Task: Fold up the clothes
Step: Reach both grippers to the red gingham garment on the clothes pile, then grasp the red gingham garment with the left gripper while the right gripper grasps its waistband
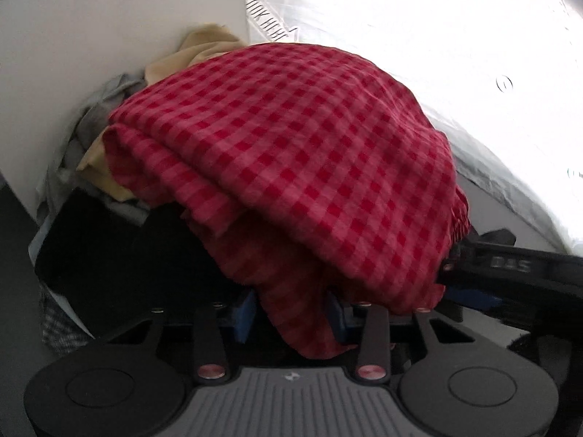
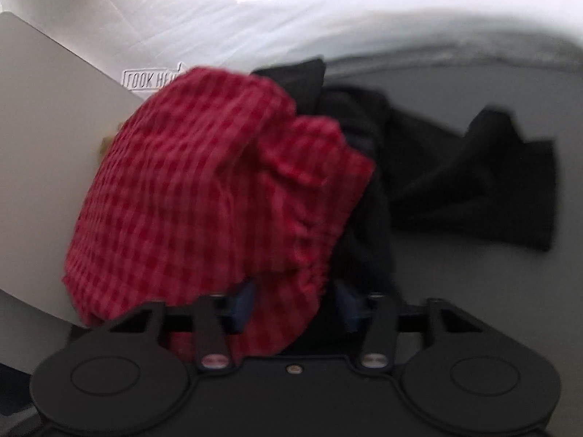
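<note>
Gripping the red checked cloth (image 1: pixel 291 153), left gripper (image 1: pixel 291 313) and right gripper (image 2: pixel 291 306) point forward.

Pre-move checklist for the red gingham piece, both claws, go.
1. Left claw on red gingham cloth: ok, fabric runs down between the blue pads.
2. Right claw on the same cloth: ok, fabric sits between its fingers.
3. Fold neat: not ok, cloth is bunched in layers.
4. Other garments kept apart: not ok, tan garment and grey garment lie right behind; black garment is beside it.
5. Cloth lifted off the surface: cannot tell.
6. Image sharpness: not ok, right wrist view is blurred.
</note>
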